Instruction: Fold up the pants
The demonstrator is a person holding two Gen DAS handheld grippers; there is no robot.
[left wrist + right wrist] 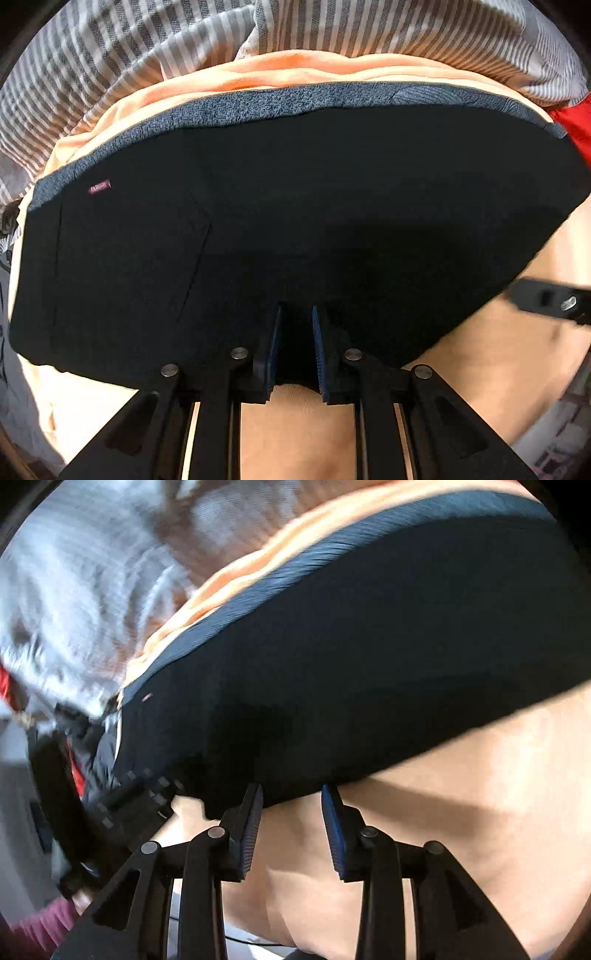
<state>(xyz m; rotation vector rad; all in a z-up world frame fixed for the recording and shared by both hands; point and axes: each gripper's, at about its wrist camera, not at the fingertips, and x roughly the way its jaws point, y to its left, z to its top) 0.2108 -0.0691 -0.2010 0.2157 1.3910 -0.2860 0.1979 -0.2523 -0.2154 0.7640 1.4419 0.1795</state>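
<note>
Left wrist view: left gripper (297, 347) pointing down, clamped on black pants (295, 221) hem; right gripper (291, 827) parted, empty.

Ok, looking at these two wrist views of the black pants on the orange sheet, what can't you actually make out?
- Left wrist view: the lower edge of the black folded pants is hidden behind the left hand-held gripper.
- Left wrist view: the small pink fabric label is too small to read with certainty.
- Right wrist view: the grey striped bedding is motion-blurred.
- Left wrist view: the right hand-held gripper is cut off by the frame edge.
</note>
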